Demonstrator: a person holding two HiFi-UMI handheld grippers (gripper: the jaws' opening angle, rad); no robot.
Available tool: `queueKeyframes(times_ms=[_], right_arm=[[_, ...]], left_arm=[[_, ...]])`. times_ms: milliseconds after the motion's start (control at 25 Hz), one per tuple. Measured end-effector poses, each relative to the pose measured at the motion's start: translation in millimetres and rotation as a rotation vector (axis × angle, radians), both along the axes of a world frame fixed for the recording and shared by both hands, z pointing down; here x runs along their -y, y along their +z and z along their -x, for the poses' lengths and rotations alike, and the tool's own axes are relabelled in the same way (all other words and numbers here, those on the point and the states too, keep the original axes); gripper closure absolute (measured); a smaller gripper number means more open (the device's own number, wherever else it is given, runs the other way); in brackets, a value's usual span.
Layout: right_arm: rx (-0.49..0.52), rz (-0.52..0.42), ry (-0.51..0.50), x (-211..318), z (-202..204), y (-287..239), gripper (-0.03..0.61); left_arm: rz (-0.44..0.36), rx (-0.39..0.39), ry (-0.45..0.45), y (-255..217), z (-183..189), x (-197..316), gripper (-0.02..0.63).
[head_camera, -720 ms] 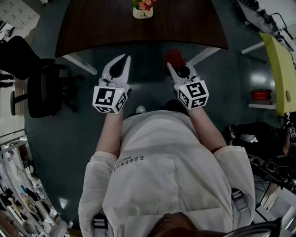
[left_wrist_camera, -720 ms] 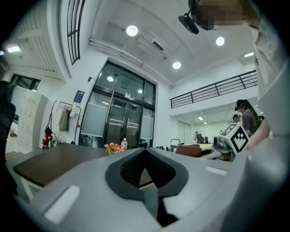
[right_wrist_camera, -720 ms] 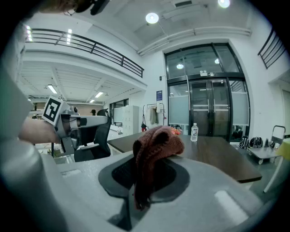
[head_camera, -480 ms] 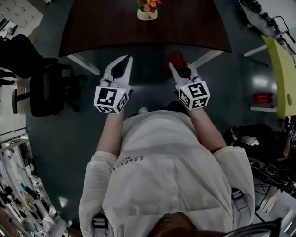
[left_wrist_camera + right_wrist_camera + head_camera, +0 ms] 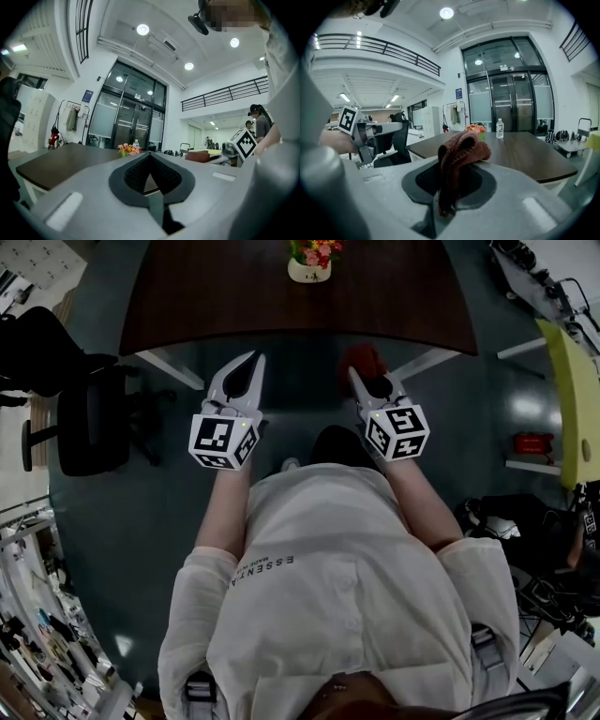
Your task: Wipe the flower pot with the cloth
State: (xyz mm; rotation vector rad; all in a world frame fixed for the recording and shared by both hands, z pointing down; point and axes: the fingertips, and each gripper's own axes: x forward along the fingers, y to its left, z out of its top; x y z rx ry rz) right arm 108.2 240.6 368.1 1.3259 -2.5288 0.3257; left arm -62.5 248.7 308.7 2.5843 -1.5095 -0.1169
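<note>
A small white flower pot (image 5: pixel 310 270) with red and yellow flowers stands near the far edge of a dark wooden table (image 5: pixel 216 296); it also shows far off as the pot (image 5: pixel 129 149) and the pot (image 5: pixel 476 128) in the two gripper views. My right gripper (image 5: pixel 360 371) is shut on a reddish-brown knitted cloth (image 5: pixel 363 358), which bunches over its tips as the cloth (image 5: pixel 461 149). My left gripper (image 5: pixel 253 357) is shut with nothing in it. Both grippers hang short of the table's near edge, well apart from the pot.
A black office chair (image 5: pixel 86 418) stands at the left of the table. A clear water bottle (image 5: pixel 500 128) stands on the table near the pot. A yellow-green panel (image 5: pixel 568 390) and a red object (image 5: pixel 532 442) are at the right. White table legs (image 5: pixel 164 367) slope below the tabletop.
The table and pot have slid slightly down and right in the head view. Both grippers keep their pose and the cloth stays clamped.
</note>
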Motion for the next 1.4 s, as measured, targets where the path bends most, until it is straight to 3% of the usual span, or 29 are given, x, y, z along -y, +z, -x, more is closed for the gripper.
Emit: queueKeyframes(times_ms=[360,640,840,1120,1280,1400], right_arm=[[0.01,0.105,0.009,89.2,-16.4,46.3,0.528],[0.07,0.201,-0.018,193.2,-9.4,72.8,0.528],[0.084,0.263,-0.103,249.5,8.6,94.4,0.528],[0.112,0.429,-0.261,262.4,50.9,120.0,0.528],[0.133,0.474,-0.43,260.3,90.7,121.6,0.528],[0.127,0.49,-0.482,268.5,107.9,126.8,0.528]], left_arm=[[0.121,0.006,-0.007,50.1,-11.4,86.1,0.598],[0.206,0.1,0.032,74.0,-28.6,189.0,0.598],[0.217,0.143,0.049,88.7,-36.3,261.1,0.598],[0.238,0.153,0.103,110.3,-50.1,324.0,0.598],[0.244,0.17,0.178,120.4,-53.5,345.4,0.598],[0.261,0.163,0.272,125.4,-65.1,354.8,0.598]])
